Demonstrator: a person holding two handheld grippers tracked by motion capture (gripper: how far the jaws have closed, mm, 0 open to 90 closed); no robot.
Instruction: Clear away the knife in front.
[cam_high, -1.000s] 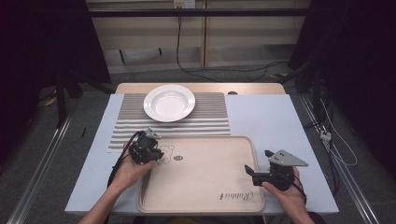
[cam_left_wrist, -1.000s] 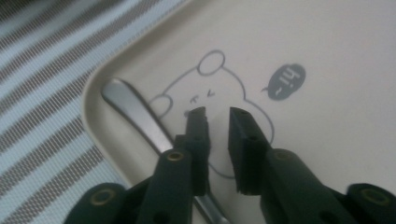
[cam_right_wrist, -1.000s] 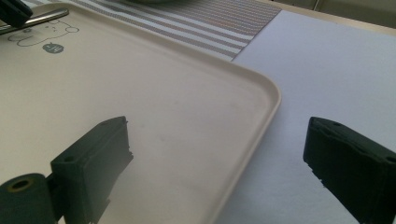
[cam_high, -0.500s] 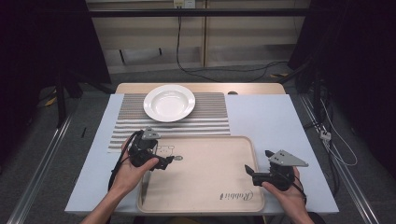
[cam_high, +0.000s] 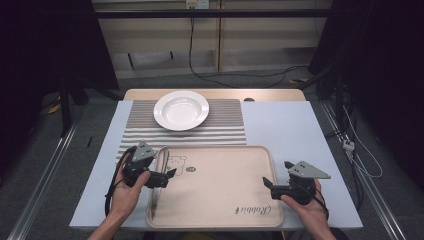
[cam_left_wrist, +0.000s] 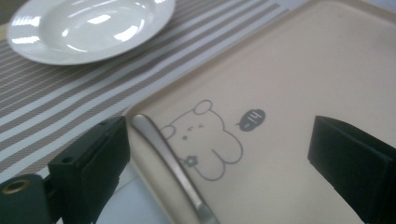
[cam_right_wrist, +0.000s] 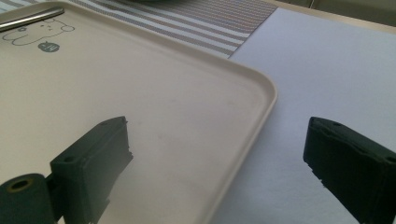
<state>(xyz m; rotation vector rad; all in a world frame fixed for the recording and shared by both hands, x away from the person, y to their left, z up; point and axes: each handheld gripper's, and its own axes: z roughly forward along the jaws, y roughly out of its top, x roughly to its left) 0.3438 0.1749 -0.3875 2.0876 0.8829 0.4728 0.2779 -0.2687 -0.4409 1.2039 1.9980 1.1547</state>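
Roughly, as seen from the high view —
Tray (cam_high: 220, 200): beige, rounded corners, on the near middle of the table, its far edge touching the striped mat.
Tray writing: "Rabbit" plus a small mark printed near the near right corner, reading upside down from the person's side; a line-drawn bear (cam_left_wrist: 205, 140) at the far left corner with a dark speech bubble (cam_left_wrist: 251, 119) reading "hi~".
Utensil handle (cam_high: 159, 180): slim metal, lying inside the tray along its left rim; which kind of utensil, cannot tell.
Plate (cam_high: 181, 110): white, deep, empty, on the far part of the striped mat (cam_high: 220, 127).
Table cover (cam_high: 295, 135): pale blue sheet under mat and tray.
Left gripper (cam_high: 170, 176): held at the tray's left rim, jaws wide apart, gripping nothing; one jaw outside the rim, the other over the tray floor, the handle between them.
Right gripper (cam_high: 266, 182): at the tray's right rim, jaws wide, empty; one jaw over the tray, the other over the blue sheet.
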